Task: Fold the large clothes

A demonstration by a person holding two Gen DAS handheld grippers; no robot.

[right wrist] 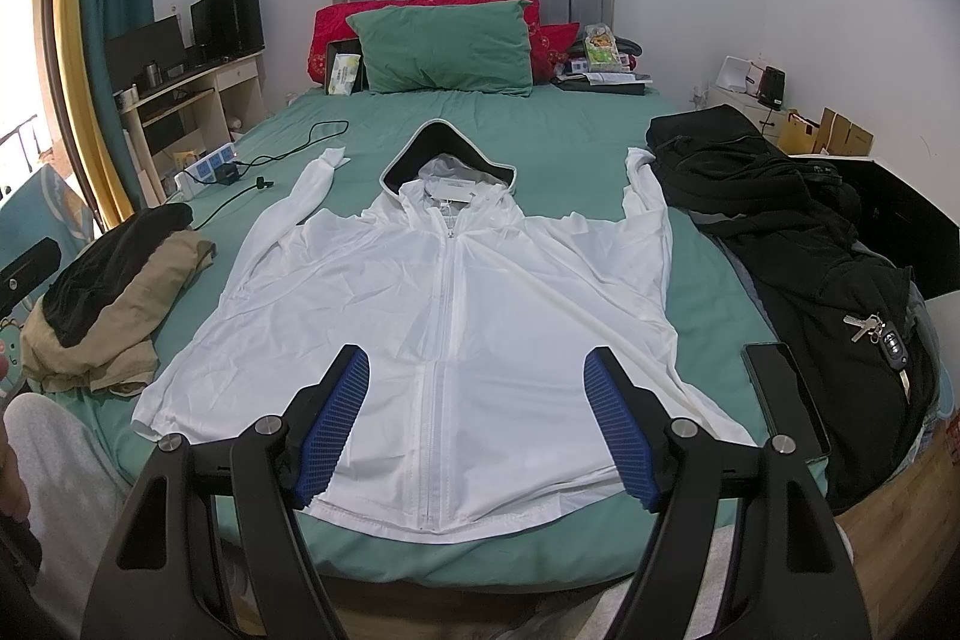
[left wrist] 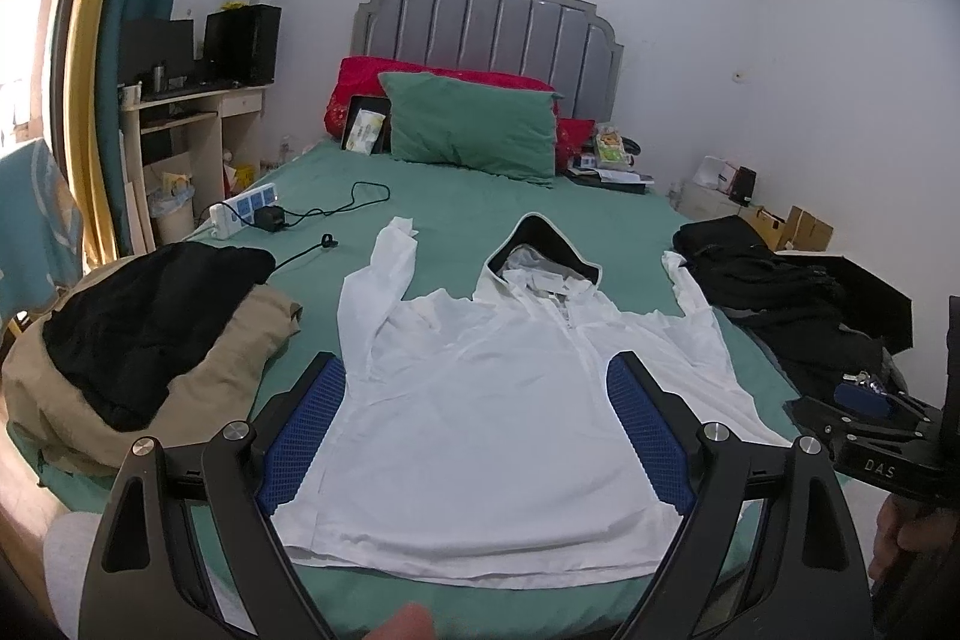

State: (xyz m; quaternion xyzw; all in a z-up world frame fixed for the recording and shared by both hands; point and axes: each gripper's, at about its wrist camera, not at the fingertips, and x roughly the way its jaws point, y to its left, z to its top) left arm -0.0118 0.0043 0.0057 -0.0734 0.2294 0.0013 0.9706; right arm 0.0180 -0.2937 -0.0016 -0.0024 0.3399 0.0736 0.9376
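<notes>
A white zip-up hooded jacket (left wrist: 480, 400) lies spread flat, front up, on the green bed sheet (left wrist: 456, 208), sleeves stretched up towards the pillows, dark-lined hood (left wrist: 540, 250) at the far end. It also shows in the right wrist view (right wrist: 444, 304). My left gripper (left wrist: 477, 370) is open and empty, hovering above the jacket's lower body. My right gripper (right wrist: 477, 358) is open and empty above the hem near the zipper (right wrist: 441, 316). The right gripper's body shows at the right edge of the left wrist view (left wrist: 870, 436).
A tan and black clothes pile (right wrist: 114, 292) lies left of the jacket. Black garments (right wrist: 810, 244) with keys (right wrist: 882, 334) and a phone (right wrist: 786, 400) lie on the right. A power strip and cable (right wrist: 228, 172), a green pillow (right wrist: 444, 46) and red pillows sit farther back. A desk (right wrist: 180, 100) stands left.
</notes>
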